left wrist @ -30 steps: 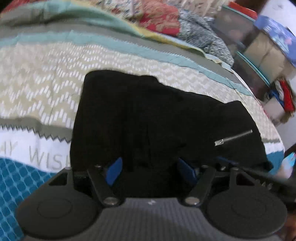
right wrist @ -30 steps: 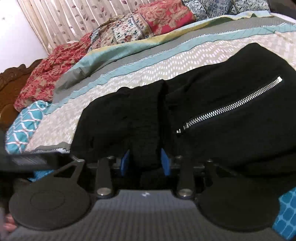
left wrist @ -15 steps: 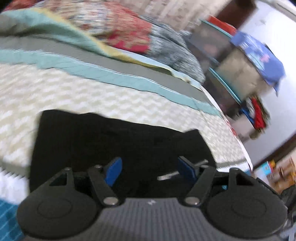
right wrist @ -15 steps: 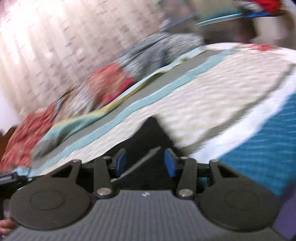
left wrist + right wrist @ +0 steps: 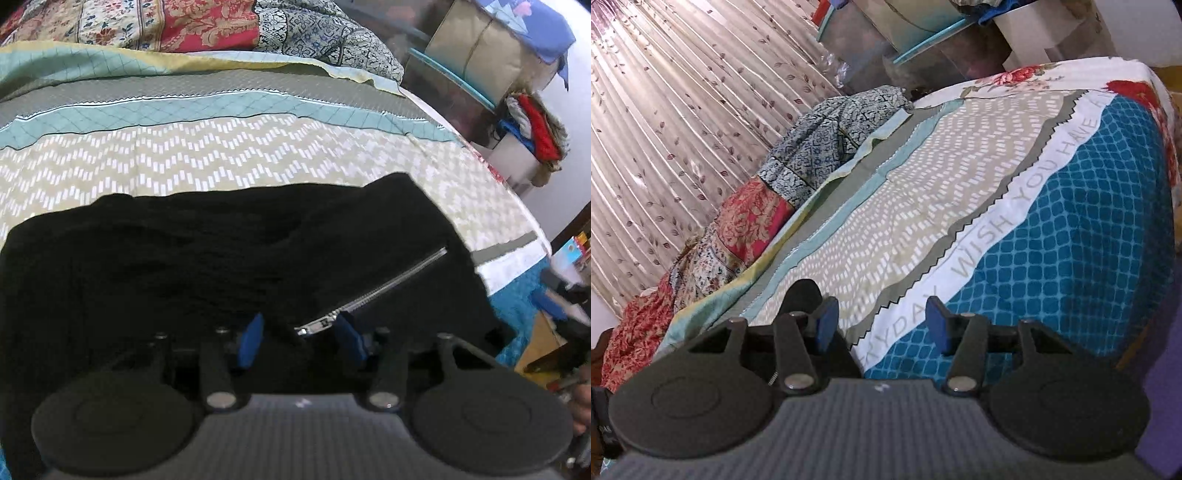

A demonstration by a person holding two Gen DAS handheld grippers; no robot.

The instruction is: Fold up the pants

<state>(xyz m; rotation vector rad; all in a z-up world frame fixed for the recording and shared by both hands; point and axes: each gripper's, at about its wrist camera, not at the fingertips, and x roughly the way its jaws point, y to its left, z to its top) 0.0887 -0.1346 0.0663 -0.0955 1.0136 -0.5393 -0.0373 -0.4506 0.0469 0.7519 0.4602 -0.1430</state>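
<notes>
The work surface is a bed covered by a printed spread in bands: a beige zigzag band flecked with white, a pale teal band, a grey band with a sawtooth edge, a white band and a blue band of rounded squares. The white band carries grey lettering; the legible part reads "WISH YOU HAVE", with "RYDAY" cut off beside the right gripper. Floral and patterned quilts lie heaped along the far side of the bed. A pleated curtain with a leaf print hangs behind it. Past the foot of the bed stand stacked storage boxes under a blue cloth, and a bin of red and blue fabric. The pants, black, lie folded on the beige band, with a silver zipper running diagonally across the right part. The left gripper sits low over the near edge of the pants; its jaws have just been closing, cloth and the zipper's lower end lie between the blue pads, but whether they press on the cloth cannot be told. The right gripper has just been opening; it stands released, nothing between its jaws, over the bare spread, with a dark corner of the pants just beside its left finger.
</notes>
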